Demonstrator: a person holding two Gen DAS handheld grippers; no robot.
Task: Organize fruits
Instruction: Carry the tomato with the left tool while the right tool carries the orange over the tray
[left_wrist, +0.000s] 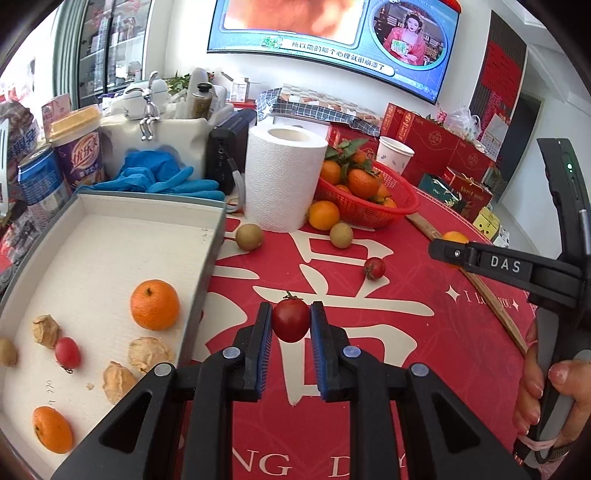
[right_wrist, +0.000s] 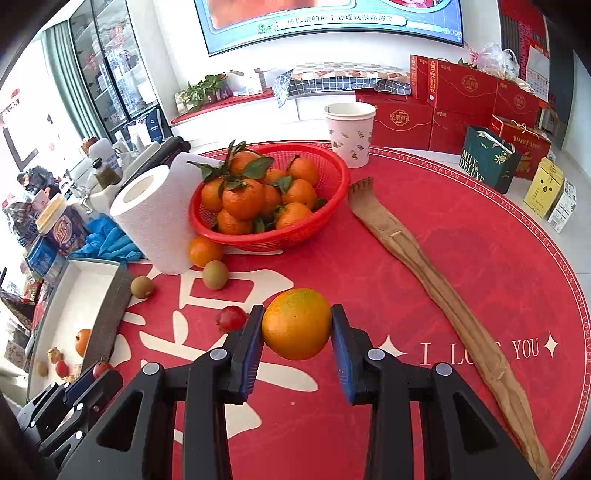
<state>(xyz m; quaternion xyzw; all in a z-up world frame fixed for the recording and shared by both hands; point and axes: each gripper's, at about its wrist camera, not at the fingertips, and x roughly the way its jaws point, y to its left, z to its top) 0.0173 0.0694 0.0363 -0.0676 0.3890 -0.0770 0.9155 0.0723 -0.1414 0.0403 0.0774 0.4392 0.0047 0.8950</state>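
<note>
So, far left: white tray (left_wrist: 110, 236) on the desk (left_wrist: 424, 332), already holding two oranges, a cherry tomato, a longan at its left edge and some dried husk-like pieces. Left gripper (left_wrist: 290, 321) just right of the tray wall, clamped on a cherry tomato (left_wrist: 290, 320), pads on its two sides, stem up; looks lifted off the red mat, can't confirm. Tomato is light, thin-skinned, squashy, so a gentle squeeze across the middle, not at the stem. Loose fruit mid-desk: two longans (left_wrist: 249, 237) (left_wrist: 341, 235), another cherry tomato (left_wrist: 374, 268), an orange (left_wrist: 324, 215) beside the paper roll (left_wrist: 280, 177), then the red basket (left_wrist: 400, 192) of leafy tangerines. Right gripper (right_wrist: 296, 325) holds an orange (right_wrist: 296, 324) across its widest part, near centre of the mat. Orange is heavier, firm, waxy peel could slip; the equator grip looks right. Views: left wrist alone shows the full tray contents and the person's hand (left_wrist: 554, 391) on the right tool; right wrist alone shows the orange grasp, the basket interior, the wooden back scratcher (right_wrist: 436, 273) at right, and the left tool from outside at lower left. Judging by the tray, both fruits go there next.
</note>
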